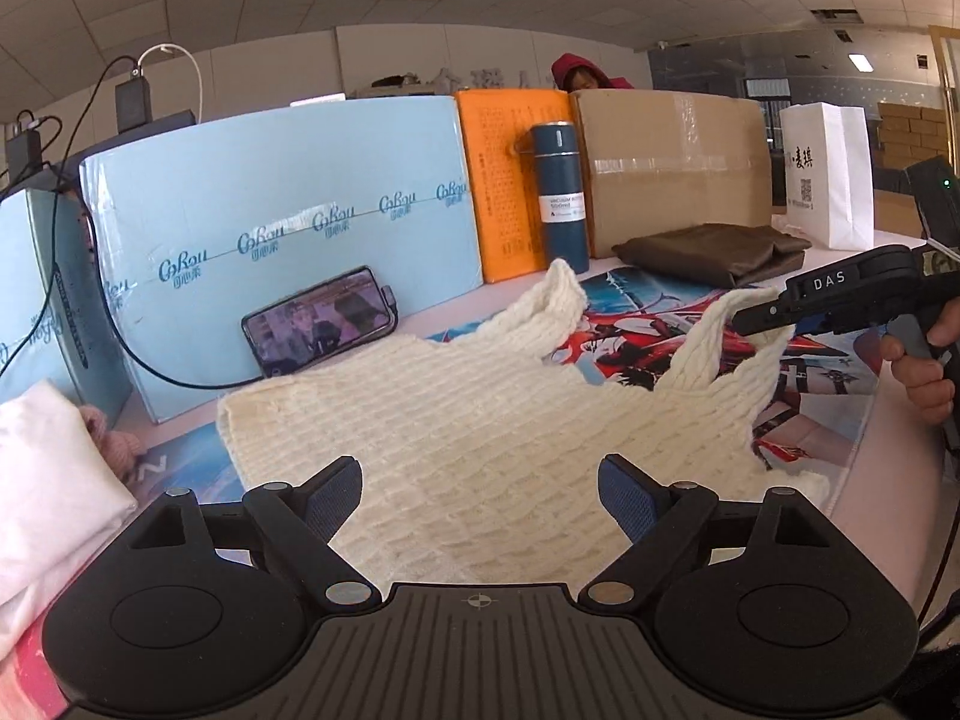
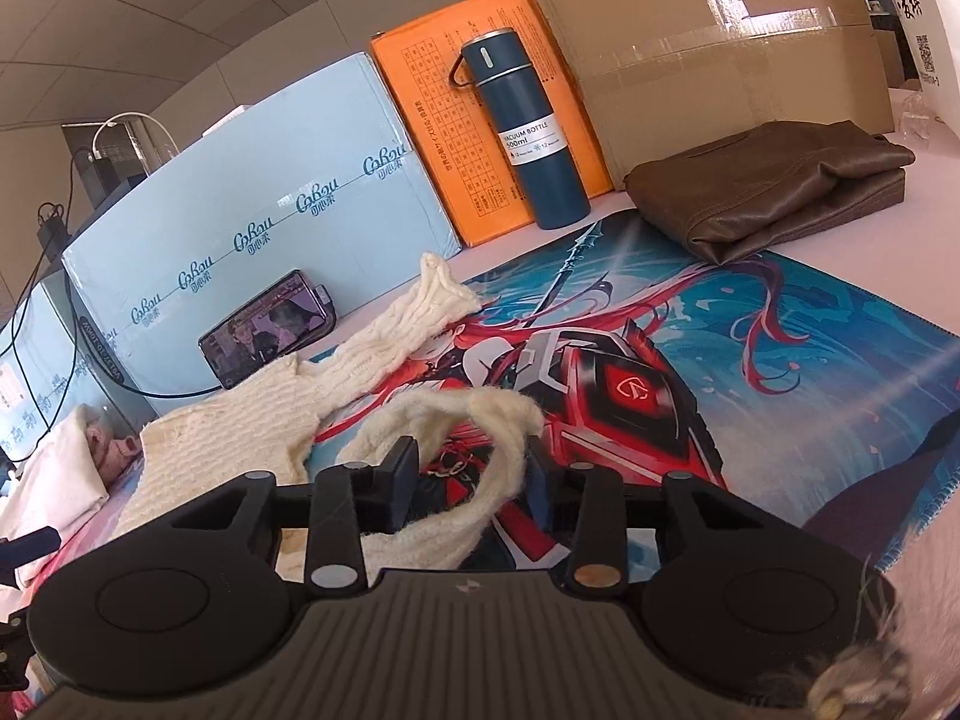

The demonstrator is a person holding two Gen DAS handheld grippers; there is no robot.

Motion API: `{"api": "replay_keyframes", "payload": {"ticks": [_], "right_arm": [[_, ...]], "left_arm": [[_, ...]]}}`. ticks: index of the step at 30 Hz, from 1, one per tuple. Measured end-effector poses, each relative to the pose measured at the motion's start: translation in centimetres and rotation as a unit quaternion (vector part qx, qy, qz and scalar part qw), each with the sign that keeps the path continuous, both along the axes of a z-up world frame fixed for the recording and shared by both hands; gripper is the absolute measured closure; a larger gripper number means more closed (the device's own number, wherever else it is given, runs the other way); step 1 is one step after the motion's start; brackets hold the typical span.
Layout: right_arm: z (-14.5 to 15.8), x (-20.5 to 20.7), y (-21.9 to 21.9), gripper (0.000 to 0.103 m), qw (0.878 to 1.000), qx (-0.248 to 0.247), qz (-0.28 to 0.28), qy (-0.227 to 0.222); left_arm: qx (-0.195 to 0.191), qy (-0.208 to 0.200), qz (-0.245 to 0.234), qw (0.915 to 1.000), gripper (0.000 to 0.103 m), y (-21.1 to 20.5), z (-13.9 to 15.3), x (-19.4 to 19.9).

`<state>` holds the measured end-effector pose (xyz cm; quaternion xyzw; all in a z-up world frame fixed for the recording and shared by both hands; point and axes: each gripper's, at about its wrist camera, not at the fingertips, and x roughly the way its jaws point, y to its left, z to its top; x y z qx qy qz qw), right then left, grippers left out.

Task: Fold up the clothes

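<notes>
A cream knitted vest (image 1: 456, 414) lies spread on a printed anime mat (image 1: 654, 324), straps pointing away. My left gripper (image 1: 480, 495) is open, its blue pads wide apart just above the vest's near hem, holding nothing. My right gripper (image 2: 474, 483) has its jaws partly apart with the vest's right shoulder strap (image 2: 480, 456) looped between them; whether it pinches the strap is unclear. In the left wrist view the right gripper (image 1: 774, 315) sits at that strap, lifting it slightly. The vest body (image 2: 240, 420) lies to the left in the right wrist view.
A folded brown garment (image 2: 780, 186) lies at the back of the mat (image 2: 750, 360). Behind stand a blue vacuum bottle (image 2: 528, 132), orange box (image 2: 432, 120), cardboard box (image 1: 672, 162), light-blue boxes (image 1: 282, 222), a phone (image 1: 318, 318) and a white bag (image 1: 831, 174). White folded cloth (image 1: 42, 480) lies left.
</notes>
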<state>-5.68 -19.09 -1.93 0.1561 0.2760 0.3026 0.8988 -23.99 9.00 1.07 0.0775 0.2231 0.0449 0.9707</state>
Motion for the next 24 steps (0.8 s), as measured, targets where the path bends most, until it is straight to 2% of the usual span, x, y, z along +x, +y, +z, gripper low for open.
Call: {"api": "replay_keyframes", "payload": {"ticks": [2,5,9,13,15,18,20,21,24], "right_arm": [[0.6,0.0,0.3,0.079,1.000,0.024,0.014,-0.005],[2.0,-0.7,1.4,0.081,0.996,0.067,0.057,-0.022],[3.7,-2.4,5.2,0.081,0.981,0.101,0.163,-0.029],[3.8,-4.5,10.0,0.079,0.966,0.073,0.248,-0.020],[3.1,-4.8,11.5,0.071,0.962,0.055,0.269,0.005],[2.0,-4.3,12.3,0.046,0.957,0.044,0.281,0.065],[1.6,-3.5,11.8,0.014,0.949,0.065,0.286,0.112],[1.7,-3.4,11.3,0.012,0.947,0.080,0.289,0.120],[2.6,-3.6,9.7,0.006,0.947,0.092,0.289,0.103]], "left_arm": [[0.006,0.015,0.014,0.9998,0.014,0.3,-0.5,0.2],[0.002,0.033,0.021,0.9992,0.014,0.6,-1.1,0.4],[-0.012,0.027,0.030,0.9991,0.014,1.0,-1.1,0.2],[-0.028,-0.003,0.065,0.9975,0.014,2.0,-0.4,-0.5],[-0.033,-0.016,0.086,0.9956,0.014,2.5,-0.1,-0.9],[-0.038,-0.038,0.098,0.9937,0.013,2.8,0.5,-1.1],[-0.039,-0.052,0.098,0.9930,0.013,2.7,1.0,-1.0],[-0.040,-0.060,0.098,0.9926,0.013,2.7,1.3,-0.9],[-0.040,-0.082,0.096,0.9912,0.013,2.3,2.0,-0.6]]}}
